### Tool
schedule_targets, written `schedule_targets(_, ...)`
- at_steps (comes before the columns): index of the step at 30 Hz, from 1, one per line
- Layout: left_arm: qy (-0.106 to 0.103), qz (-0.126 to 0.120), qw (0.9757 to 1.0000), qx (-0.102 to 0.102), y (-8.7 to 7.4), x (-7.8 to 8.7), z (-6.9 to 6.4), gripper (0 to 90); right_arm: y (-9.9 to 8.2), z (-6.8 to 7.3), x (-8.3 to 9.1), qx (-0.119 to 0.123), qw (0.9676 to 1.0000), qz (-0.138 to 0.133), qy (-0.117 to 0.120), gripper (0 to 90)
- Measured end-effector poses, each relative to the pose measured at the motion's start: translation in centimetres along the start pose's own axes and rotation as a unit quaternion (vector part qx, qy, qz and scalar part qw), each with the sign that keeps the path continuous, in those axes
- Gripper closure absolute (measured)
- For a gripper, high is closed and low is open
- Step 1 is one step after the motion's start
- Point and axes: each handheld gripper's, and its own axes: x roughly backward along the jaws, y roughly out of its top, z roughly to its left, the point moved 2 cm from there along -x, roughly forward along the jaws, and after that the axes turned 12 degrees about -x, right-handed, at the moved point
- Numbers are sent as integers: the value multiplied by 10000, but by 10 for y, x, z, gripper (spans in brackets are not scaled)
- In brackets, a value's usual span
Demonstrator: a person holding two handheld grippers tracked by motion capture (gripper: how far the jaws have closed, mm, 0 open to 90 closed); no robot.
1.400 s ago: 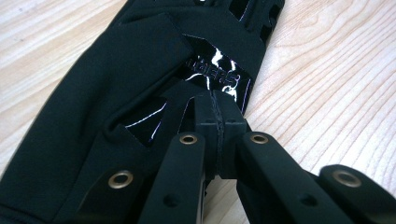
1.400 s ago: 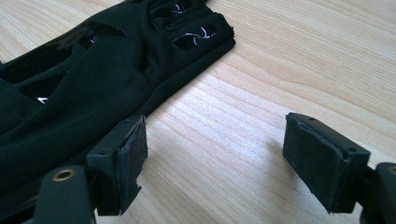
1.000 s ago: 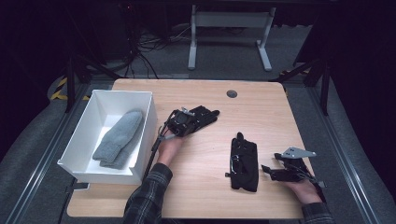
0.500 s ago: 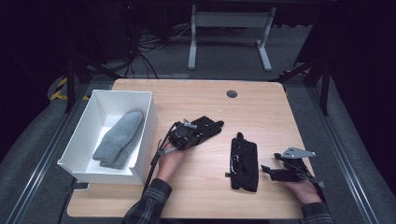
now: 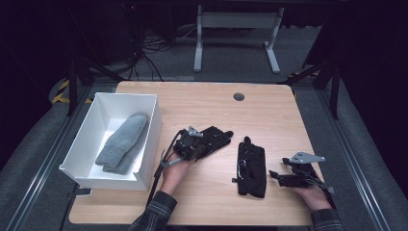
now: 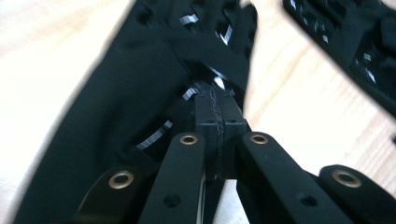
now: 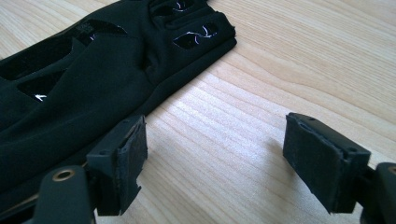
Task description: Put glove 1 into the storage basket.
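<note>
Wooden table (image 5: 202,103) under dim light, with a white bin (image 5: 154,126) on its left side holding a grey mitten (image 5: 122,144). Since 1 second ago, the left gripper (image 5: 217,137) has carried 1 black glove (image 5: 214,139) rightward, away from the bin; its jaws are pinched on the fabric. The second black glove (image 5: 252,167) lies flat, its long axis running near to far. Beside it, the right gripper (image 5: 275,176) rests with jaws spread.

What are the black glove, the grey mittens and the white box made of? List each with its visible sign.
Black glove: smooth matte stretch fabric, it seems; glossy printed strips catch light.
Grey mittens: likely knit or fleece; soft, dull surface.
White box: thin stiff walls, possibly plastic or card; unclear.
</note>
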Motion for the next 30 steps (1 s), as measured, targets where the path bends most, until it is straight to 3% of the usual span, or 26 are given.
schedule_targets(2,60,-23,10000,11,2,1,4,899,0,0,0,3,10000,-1,-1,222)
schedule_targets(3,139,-23,9999,100,6,0,16,899,0,0,0,1,10000,-1,0,222)
schedule_targets(5,157,-38,9997,159,7,-1,20,899,0,0,0,-1,10000,0,1,223)
schedule_targets(6,249,-94,9993,246,9,-3,29,899,0,0,0,-11,10000,1,8,223)
schedule_targets(8,347,33,9990,268,9,-6,36,899,0,0,0,-13,10000,0,11,223)
schedule_targets(9,469,69,9984,311,9,-9,45,899,0,0,0,-17,10000,1,14,223)
schedule_targets(11,479,113,9980,387,8,-11,49,899,0,0,0,-16,10000,1,14,223)
schedule_targets(15,547,432,9966,445,1,-19,58,899,0,-1,0,-25,10000,-3,20,223)
schedule_targets(18,475,405,9970,467,-2,-19,55,899,0,-1,0,-28,10000,1,34,223)
schedule_targets(30,-5,543,9985,109,-11,-6,21,899,0,0,0,-19,10000,-2,18,223)
